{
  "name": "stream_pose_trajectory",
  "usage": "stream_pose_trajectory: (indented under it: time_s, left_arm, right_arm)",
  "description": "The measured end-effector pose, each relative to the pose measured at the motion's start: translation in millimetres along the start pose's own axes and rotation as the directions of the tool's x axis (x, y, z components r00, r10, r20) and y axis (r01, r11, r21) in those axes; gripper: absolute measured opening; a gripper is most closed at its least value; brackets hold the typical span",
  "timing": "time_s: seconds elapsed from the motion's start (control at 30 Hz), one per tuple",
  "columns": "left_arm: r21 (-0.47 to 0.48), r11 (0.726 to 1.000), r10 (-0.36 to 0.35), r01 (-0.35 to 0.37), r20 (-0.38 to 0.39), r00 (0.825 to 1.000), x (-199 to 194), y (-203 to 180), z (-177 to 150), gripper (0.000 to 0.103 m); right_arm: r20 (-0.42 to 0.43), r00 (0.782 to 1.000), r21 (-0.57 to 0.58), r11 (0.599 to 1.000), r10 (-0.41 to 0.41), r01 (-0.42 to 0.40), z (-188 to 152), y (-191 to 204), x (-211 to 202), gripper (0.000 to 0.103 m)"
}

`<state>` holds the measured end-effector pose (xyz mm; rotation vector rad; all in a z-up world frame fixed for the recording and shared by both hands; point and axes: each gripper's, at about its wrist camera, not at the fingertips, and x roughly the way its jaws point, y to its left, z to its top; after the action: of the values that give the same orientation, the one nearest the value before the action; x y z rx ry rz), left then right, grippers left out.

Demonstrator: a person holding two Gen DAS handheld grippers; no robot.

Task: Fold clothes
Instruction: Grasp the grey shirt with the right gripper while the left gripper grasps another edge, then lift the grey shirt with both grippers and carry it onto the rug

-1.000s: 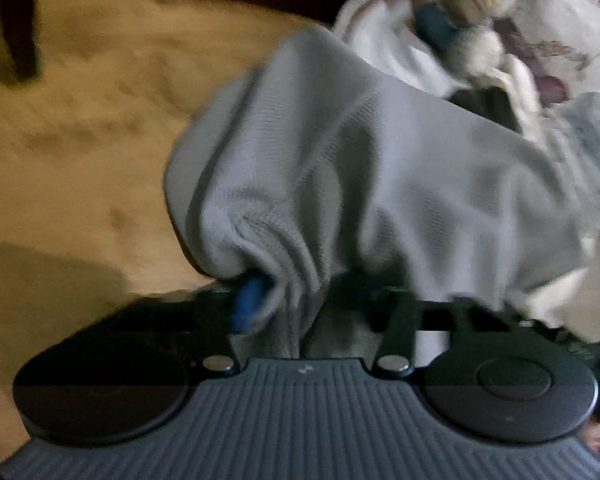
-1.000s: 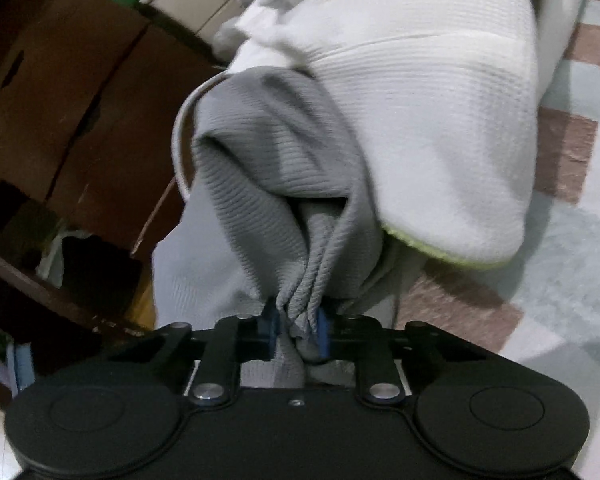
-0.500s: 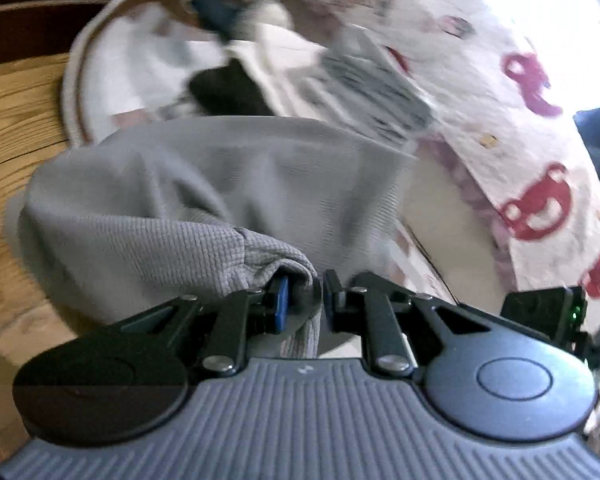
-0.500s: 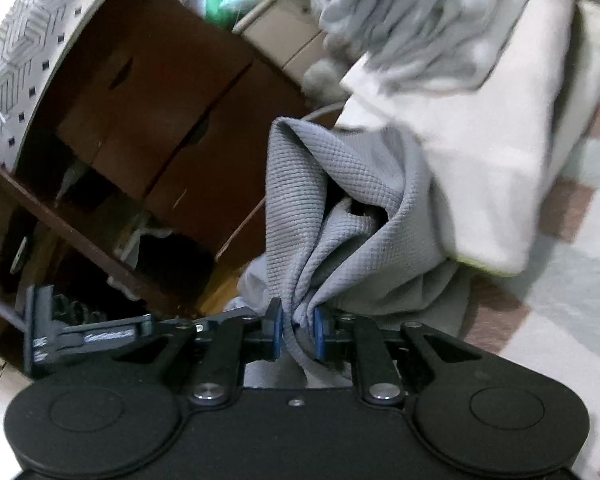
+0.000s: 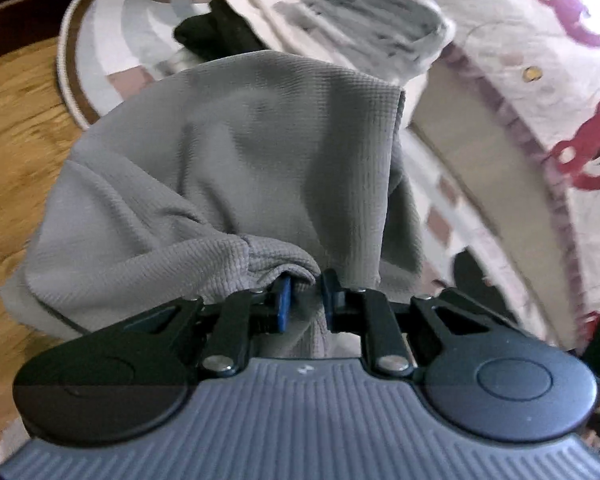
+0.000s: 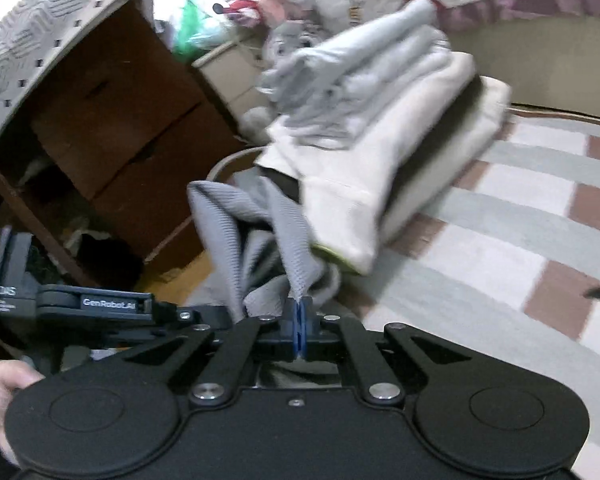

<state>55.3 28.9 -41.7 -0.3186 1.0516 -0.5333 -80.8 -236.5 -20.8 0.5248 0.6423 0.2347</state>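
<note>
Rug (image 6: 512,216): checked, grey, white and brown, spread beside the wood floor (image 5: 16,128). Bedspread (image 5: 556,92): pale with red bears, at the rug's far side. Boxes (image 6: 112,132): brown cardboard, past the rug's edge. Stack (image 6: 384,152): cream and grey folded clothes on the rug. Grey garment (image 5: 236,168): waffle knit, hanging bunched between my two grippers, in front of the stack. My left gripper (image 5: 304,300): fingers partly closed, with a fold of the garment pinched between them. My right gripper (image 6: 299,322): blue pads pressed together on a thin bunched edge of the same garment.
</note>
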Motion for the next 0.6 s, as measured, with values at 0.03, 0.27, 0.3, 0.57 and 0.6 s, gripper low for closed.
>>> stream_pose_trajectory:
  time_s: [0.03, 0.27, 0.3, 0.57, 0.6]
  left_arm:
    - [0.009, 1.000, 0.020, -0.020, -0.008, 1.000, -1, 0, -2, 0.024]
    - [0.021, 0.992, 0.128, -0.127, -0.026, 0.991, -2, 5, -5, 0.058]
    - [0.013, 0.990, 0.138, -0.138, -0.035, 0.990, 0, 7, -5, 0.058]
    - [-0.110, 0.985, 0.121, -0.135, -0.129, 0.984, 25, 34, -1, 0.067]
    - [-0.133, 0.983, 0.107, -0.127, -0.145, 0.984, 29, 38, -1, 0.069]
  right_arm:
    - [-0.006, 1.000, 0.006, 1.000, -0.002, 0.002, -2, -4, 3, 0.014]
    - [-0.069, 0.997, 0.036, 0.999, 0.021, -0.018, -22, -17, 31, 0.069]
    - [-0.083, 0.996, 0.046, 0.999, 0.028, -0.024, -25, -19, 35, 0.069]
    - [-0.051, 0.999, 0.110, 0.994, 0.012, -0.006, -25, -26, 53, 0.074]
    - [-0.017, 1.000, 0.157, 0.988, 0.013, -0.010, -21, -31, 54, 0.078]
